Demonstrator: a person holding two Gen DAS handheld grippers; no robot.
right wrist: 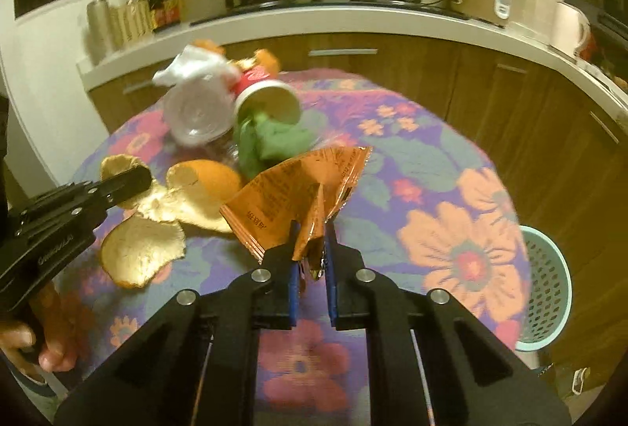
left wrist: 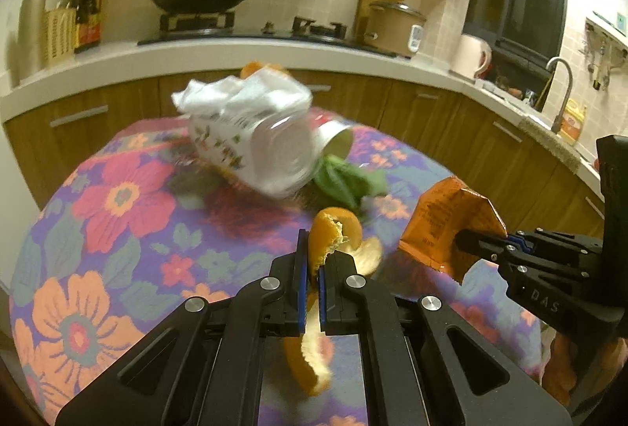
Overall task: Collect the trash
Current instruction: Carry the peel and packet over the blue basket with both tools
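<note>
Left wrist: left tool clamped on orange peel; ahead of it on worktop lie jar, tissue, cup, greens, uncollected. Right wrist: right tool pinched on orange wrapper; basket to its right, so 2 pcs in hand, none binned yet.

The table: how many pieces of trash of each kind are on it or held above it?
Cups: 2, floral cup and paper cup
Orange peel, in left gripper: 1
Orange wrapper, in right gripper: 1
White tissue: 1
Green leaves: 1
Total: 6, blurred orange bits behind the tissue uncounted.
</note>
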